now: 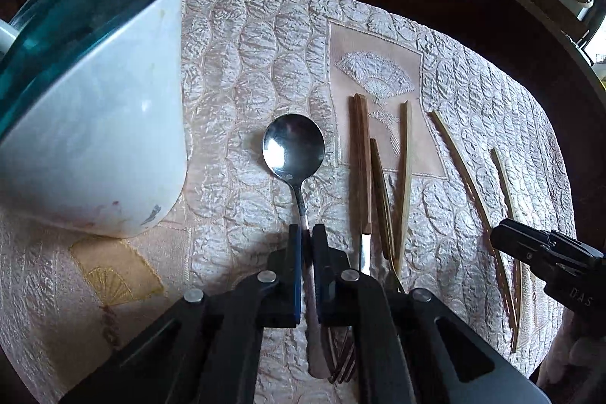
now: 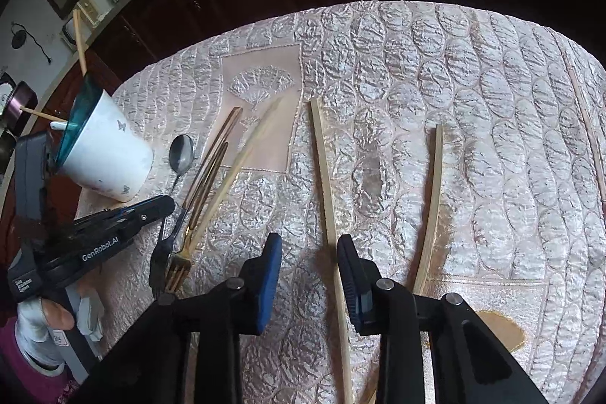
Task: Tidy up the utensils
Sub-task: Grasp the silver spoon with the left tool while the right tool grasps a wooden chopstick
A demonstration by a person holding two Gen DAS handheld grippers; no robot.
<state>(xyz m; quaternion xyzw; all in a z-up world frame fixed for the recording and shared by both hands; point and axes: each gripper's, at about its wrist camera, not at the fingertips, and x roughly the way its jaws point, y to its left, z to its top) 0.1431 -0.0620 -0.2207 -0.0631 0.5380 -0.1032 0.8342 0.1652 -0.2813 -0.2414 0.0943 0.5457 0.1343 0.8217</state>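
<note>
Left claw (image 1: pixel 306 233) clamped on the spoon (image 1: pixel 293 148) handle (thin, stiff, slippery steel, best gripped mid-handle); right claw (image 2: pixel 310 245), jaws apart, straddles a light chopstick (image 2: pixel 325 177).

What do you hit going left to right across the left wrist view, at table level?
White cup → spoon, its handle between the left claw fingers → dark wood-handled utensil → two pale chopsticks → right claw.
</note>
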